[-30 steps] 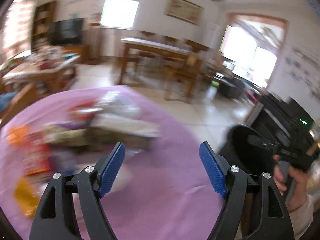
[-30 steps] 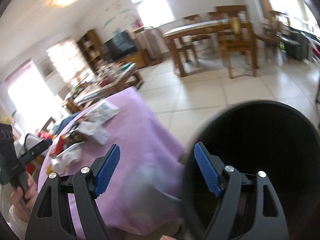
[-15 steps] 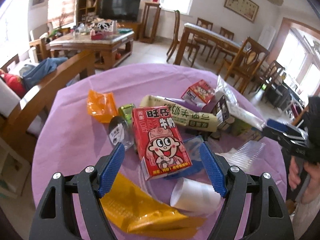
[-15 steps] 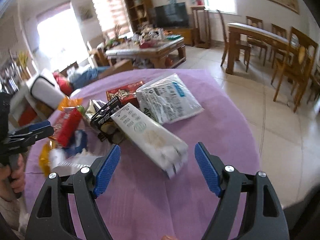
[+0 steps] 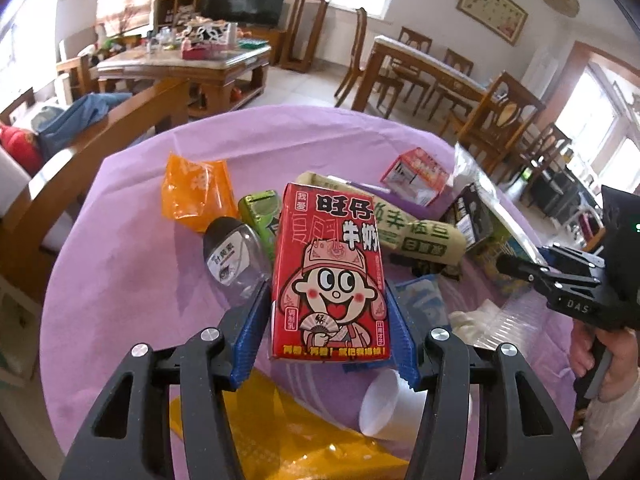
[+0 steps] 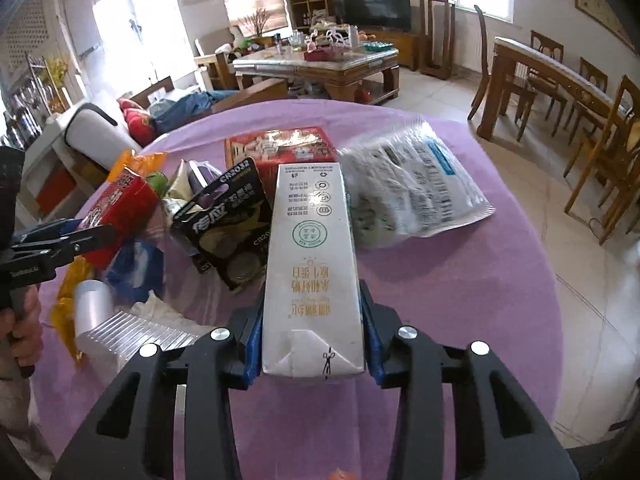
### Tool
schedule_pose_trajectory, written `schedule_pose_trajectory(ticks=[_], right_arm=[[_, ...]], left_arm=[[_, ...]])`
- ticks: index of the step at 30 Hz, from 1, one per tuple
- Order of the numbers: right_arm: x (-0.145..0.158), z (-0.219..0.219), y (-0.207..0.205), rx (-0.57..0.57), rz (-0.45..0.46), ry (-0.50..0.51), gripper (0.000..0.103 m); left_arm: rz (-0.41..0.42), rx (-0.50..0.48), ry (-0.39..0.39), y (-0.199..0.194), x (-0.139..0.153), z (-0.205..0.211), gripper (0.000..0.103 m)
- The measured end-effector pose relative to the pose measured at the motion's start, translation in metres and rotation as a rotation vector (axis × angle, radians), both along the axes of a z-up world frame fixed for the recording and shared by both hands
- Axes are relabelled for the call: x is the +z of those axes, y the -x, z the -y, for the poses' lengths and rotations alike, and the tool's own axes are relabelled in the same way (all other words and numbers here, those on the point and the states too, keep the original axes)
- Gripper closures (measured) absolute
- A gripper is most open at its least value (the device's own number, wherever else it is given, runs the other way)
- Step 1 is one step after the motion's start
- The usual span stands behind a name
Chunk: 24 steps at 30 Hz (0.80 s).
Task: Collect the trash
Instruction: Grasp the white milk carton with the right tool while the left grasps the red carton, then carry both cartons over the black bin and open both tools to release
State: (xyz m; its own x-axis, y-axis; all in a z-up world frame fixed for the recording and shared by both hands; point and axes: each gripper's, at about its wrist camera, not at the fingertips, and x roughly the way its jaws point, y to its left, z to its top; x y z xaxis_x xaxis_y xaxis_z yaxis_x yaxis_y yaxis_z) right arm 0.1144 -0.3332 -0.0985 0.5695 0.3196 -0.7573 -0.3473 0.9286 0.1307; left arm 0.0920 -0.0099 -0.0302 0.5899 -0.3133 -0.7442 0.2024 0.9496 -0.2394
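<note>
The left claw [image 5: 328, 336] is closed on the red carton [image 5: 330, 276], a blue pad pressed to each side; the carton's lower edge hides what lies right under it. The right claw [image 6: 312, 340] is closed on the white carton [image 6: 312, 264] at its folded end; its pads are almost fully covered by the carton, only thin blue edges show. Whether either carton is lifted off the cloth or touches it, I cannot tell.

In the left view the yellow bag [image 5: 280, 432] is cut off by the claw arms and the picture edge; the white cup [image 5: 394, 408] lies on its side, partly behind the right finger. The clear bottle [image 5: 236, 260] is just beside the red carton, with a green pack [image 5: 262, 212] and an orange bag [image 5: 196, 192] behind it. The beige bag [image 5: 416, 232] is half covered by the red carton, so its print is not readable in full. In the right view the battery pack [image 6: 228, 224] leans against the white carton; the grey pouch [image 6: 408, 188] is on the other side, blurred; the red box [image 6: 280, 146] behind is blurred too.

The bench [image 6: 460, 280] is round, under a purple cloth; the room has a tiled floor [image 6: 584, 300], a dining table [image 5: 432, 64], a coffee table [image 6: 320, 64] and a TV [image 6: 376, 4].
</note>
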Motion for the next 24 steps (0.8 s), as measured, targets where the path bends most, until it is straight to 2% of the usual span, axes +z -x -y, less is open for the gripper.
schedule_pose_trajectory(ticks=[6, 12, 18, 24], right_arm=[[0.024, 0.022, 0.024, -0.022, 0.045, -0.128, 0.064], [0.056, 0.057, 0.065, -0.07, 0.118, -0.277, 0.064], [0.074, 0.111, 0.109, -0.191, 0.2, -0.348, 0.063], [0.077, 0.176, 0.15, -0.343, 0.255, -0.37, 0.063]], left_arm=[[0.068, -0.011, 0.036, 0.016, 0.021, -0.003, 0.048], [0.126, -0.077, 0.066, 0.036, 0.052, 0.017, 0.048], [0.154, -0.187, 0.094, 0.052, 0.069, 0.063, 0.048], [0.147, -0.34, 0.132, 0.068, 0.075, 0.143, 0.048]])
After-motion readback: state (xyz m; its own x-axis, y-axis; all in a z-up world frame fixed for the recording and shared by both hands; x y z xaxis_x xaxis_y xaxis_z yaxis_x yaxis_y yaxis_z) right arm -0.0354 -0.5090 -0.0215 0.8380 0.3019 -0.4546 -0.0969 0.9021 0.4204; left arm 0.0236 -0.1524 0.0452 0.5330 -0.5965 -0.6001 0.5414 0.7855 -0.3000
